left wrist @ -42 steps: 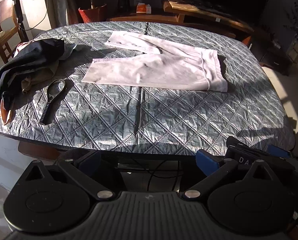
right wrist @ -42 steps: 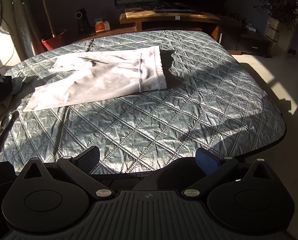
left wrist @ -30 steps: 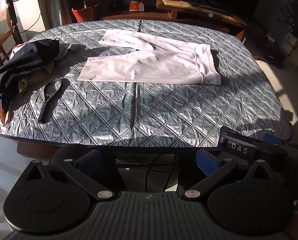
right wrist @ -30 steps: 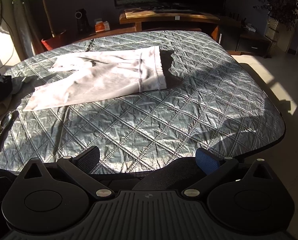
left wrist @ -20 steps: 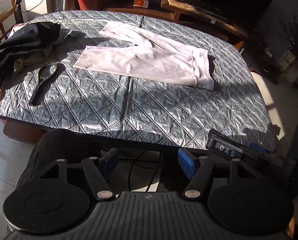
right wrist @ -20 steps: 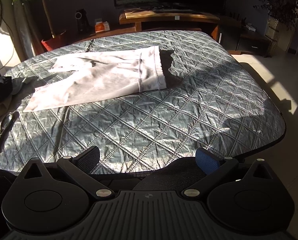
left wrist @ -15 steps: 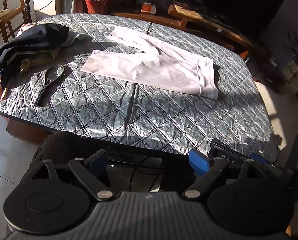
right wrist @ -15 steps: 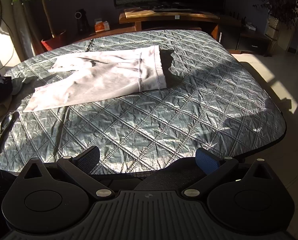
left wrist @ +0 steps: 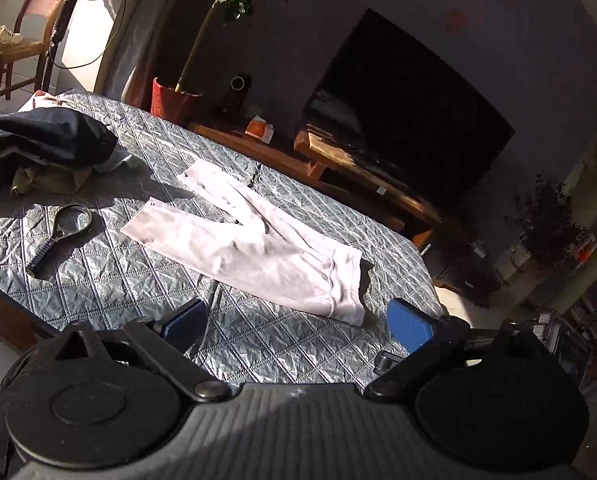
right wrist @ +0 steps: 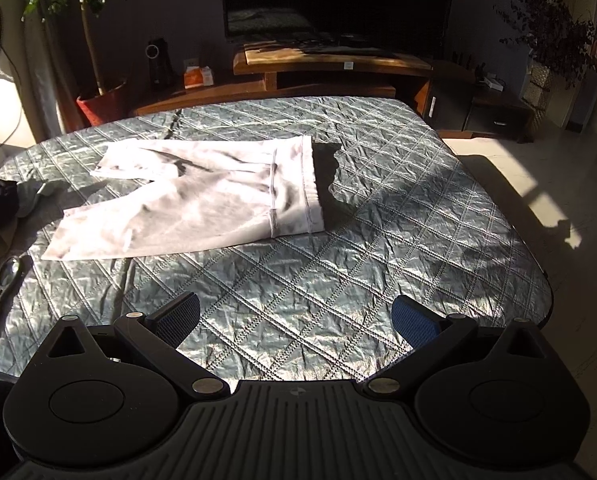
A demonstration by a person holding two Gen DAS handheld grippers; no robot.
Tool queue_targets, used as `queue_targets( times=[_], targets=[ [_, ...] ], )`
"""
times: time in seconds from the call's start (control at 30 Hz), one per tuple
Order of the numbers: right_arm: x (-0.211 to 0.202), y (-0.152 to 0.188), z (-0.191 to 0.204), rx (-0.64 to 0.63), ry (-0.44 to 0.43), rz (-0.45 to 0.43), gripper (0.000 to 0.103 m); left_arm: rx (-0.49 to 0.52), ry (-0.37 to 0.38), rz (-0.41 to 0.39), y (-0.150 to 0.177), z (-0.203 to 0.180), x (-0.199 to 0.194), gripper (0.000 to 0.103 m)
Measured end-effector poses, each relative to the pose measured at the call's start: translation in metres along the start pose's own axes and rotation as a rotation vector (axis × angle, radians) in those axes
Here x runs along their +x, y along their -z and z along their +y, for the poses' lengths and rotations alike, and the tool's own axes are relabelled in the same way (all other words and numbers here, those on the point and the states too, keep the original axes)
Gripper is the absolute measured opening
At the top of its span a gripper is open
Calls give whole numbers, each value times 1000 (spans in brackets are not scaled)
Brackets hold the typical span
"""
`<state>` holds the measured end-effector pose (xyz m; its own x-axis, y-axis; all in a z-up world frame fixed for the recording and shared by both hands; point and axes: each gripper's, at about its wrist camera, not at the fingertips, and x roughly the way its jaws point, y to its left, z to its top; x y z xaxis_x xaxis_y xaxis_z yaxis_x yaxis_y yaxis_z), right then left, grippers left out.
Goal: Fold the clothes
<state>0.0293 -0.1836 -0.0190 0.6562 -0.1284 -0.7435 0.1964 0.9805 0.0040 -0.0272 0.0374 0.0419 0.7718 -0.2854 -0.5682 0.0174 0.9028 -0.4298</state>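
A pair of pale pink trousers (left wrist: 254, 248) lies flat on the quilted silver table cover (left wrist: 110, 280), waistband to the right, legs spread to the left. It also shows in the right wrist view (right wrist: 202, 200) in the middle of the table. My left gripper (left wrist: 296, 326) is open and empty, above the near table edge, just short of the waistband. My right gripper (right wrist: 296, 320) is open and empty over the table's near edge, well short of the trousers.
A heap of dark clothes (left wrist: 38, 140) lies at the table's left end. A magnifying glass (left wrist: 60, 236) lies beside it, also seen at the left in the right wrist view (right wrist: 2, 288). A TV stand (right wrist: 330, 68), potted plant (right wrist: 98, 100) and fan stand behind.
My left gripper has risen and moved forward over the table edge, tilting toward the trousers' waistband. Its jaws stay open. The right gripper has hardly moved.
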Motion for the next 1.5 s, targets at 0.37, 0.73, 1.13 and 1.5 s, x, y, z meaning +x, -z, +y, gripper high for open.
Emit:
queue_targets(
  times=[0.37,0.73,1.13,1.5],
  targets=[
    [-12,-11,26,-110,94,-33,103,71,-28,89,-18,6,13,102],
    [-1,-11,25,-74,107,10,103,118,-128,182,-19,8,33,102],
    [5,-7,30,-93,112,29,103,146,-170,220,-12,3,46,92],
    [0,-6,30,-91,91,-4,102,157,-202,234,-8,4,50,96]
  ],
)
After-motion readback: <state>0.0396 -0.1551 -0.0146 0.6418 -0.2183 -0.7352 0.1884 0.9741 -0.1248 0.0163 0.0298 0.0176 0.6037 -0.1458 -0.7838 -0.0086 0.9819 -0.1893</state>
